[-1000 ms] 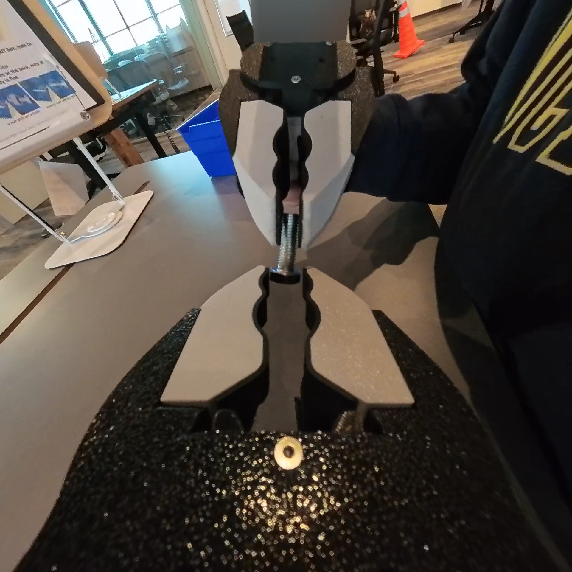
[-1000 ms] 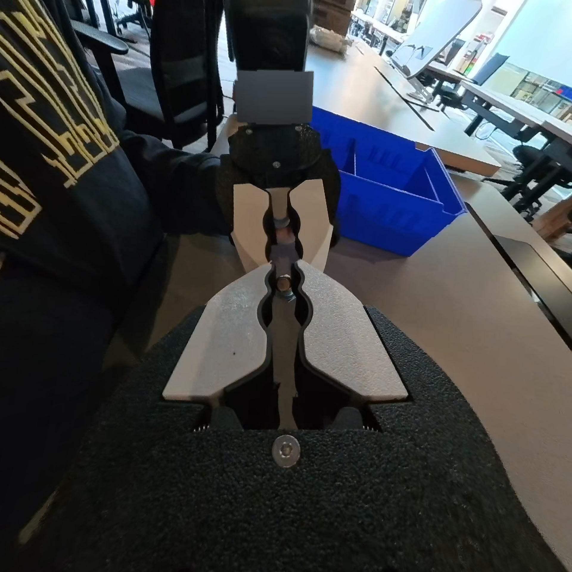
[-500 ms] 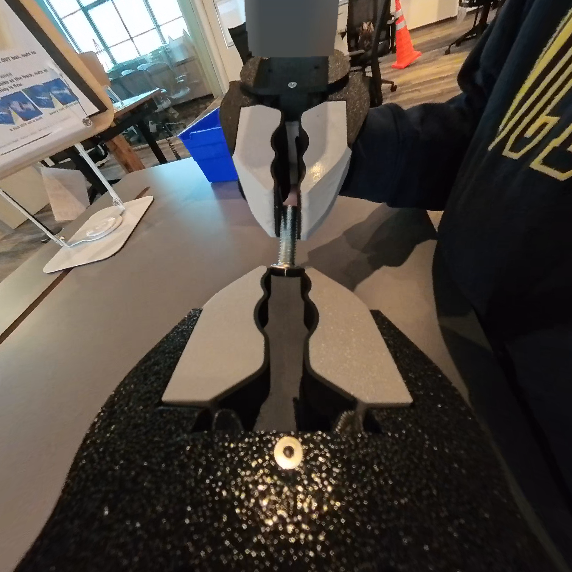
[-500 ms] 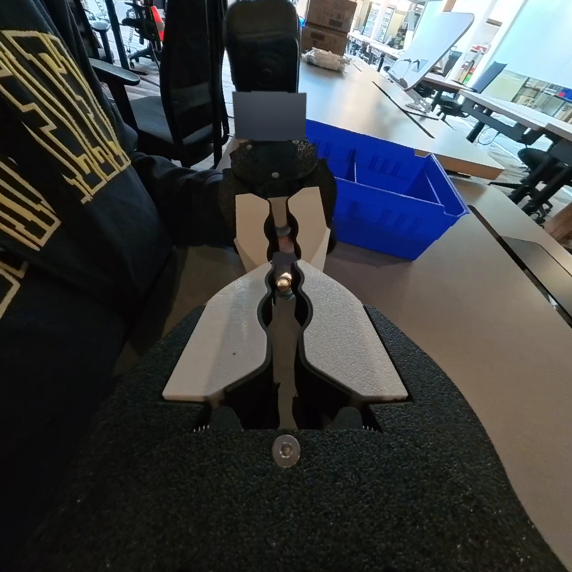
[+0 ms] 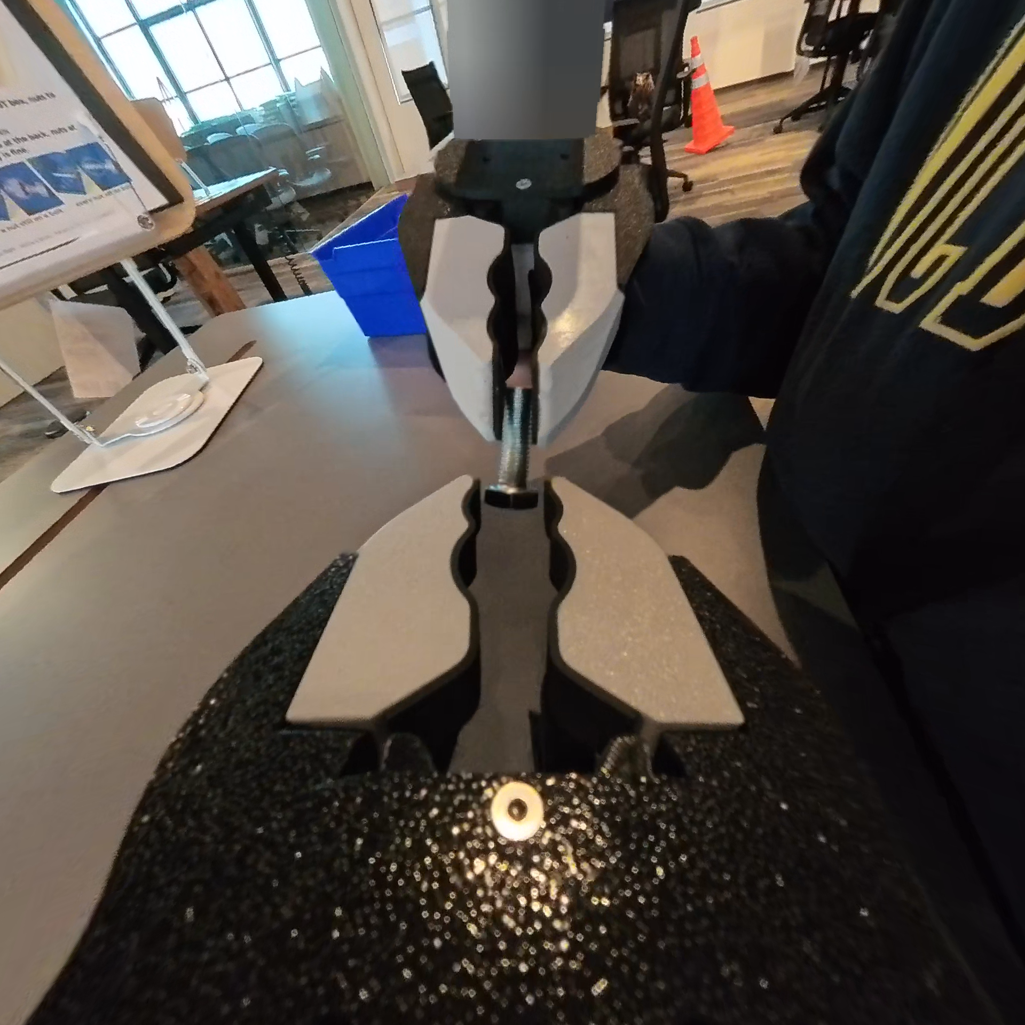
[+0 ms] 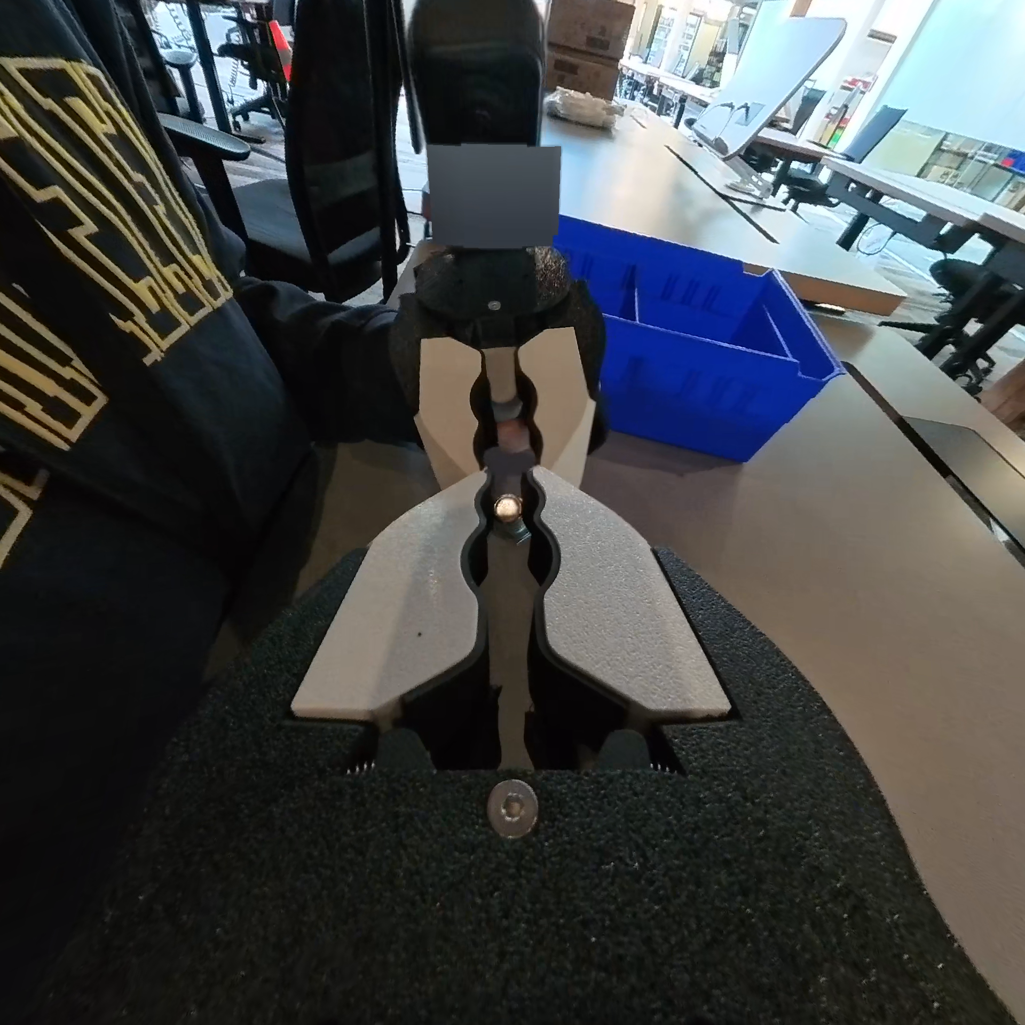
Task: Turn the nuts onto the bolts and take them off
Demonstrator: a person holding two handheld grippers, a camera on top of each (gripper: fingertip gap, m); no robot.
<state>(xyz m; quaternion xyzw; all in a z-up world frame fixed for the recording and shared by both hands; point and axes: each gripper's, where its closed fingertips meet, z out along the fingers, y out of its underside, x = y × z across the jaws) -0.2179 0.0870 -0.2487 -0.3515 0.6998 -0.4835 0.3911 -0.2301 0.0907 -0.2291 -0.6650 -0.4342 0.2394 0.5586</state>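
**Nut at the bolt end: risks from this hold**

My left tongs (image 5: 511,493) are closed on the nut (image 5: 511,495), pinched at the very fingertips. My right tongs (image 6: 507,502) are clamped on the bolt (image 5: 514,438), whose threaded shank points at the nut. Both are held in the air over the bench (image 5: 222,532). From the left wrist view the bolt sits at 12 o'clock of the nut; shank end and nut touch or nearly so, and I cannot tell whether any thread has caught.

Risks, as I judge them:
- Slight tilt between the axes: cross-threading.
- The fingertip pinch is shallow, so the nut may slip under torque and drop to the bench.
- Bolt may rotate inside the right tongs instead of threading.

Blue bin (image 6: 721,355) at 1 o'clock in the right wrist view, well clear.
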